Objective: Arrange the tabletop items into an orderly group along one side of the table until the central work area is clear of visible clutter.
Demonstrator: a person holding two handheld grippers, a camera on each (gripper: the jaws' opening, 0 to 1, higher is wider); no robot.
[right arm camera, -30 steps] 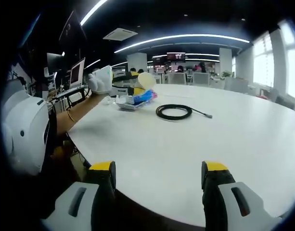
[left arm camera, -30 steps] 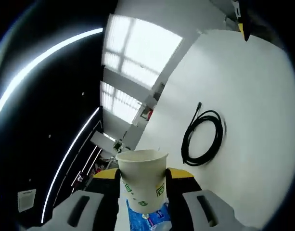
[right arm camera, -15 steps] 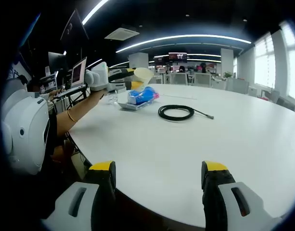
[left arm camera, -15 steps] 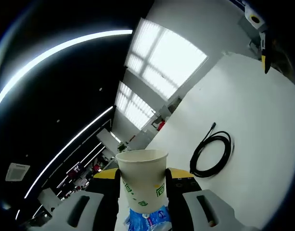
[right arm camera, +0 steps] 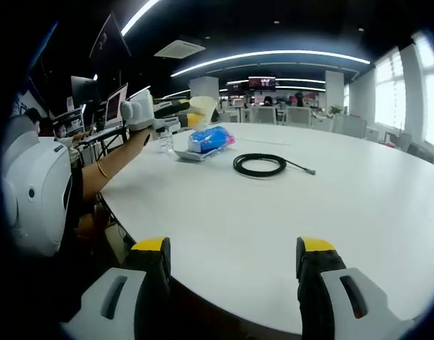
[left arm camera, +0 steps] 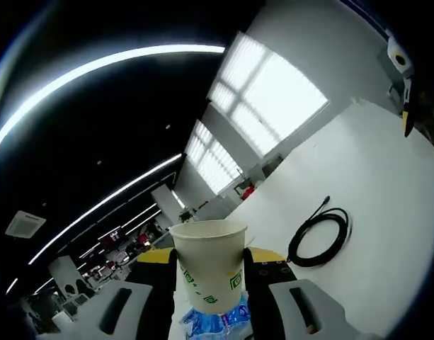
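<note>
Open-plan office with a dark ceiling (right arm camera: pixel 287 21) carrying long curved light strips (right arm camera: pixel 273 55). Large bright windows (right arm camera: pixel 397 85) line the right wall. Monitors (right arm camera: pixel 114 106) occupy desks at left; chairs (right arm camera: pixel 294 115) stand at the far end.

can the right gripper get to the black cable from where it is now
Probably yes. The right gripper is open and holds nothing, and only bare white table lies between its jaws and the coiled black cable. The left gripper, shut on a paper cup, is off to the side.
</note>
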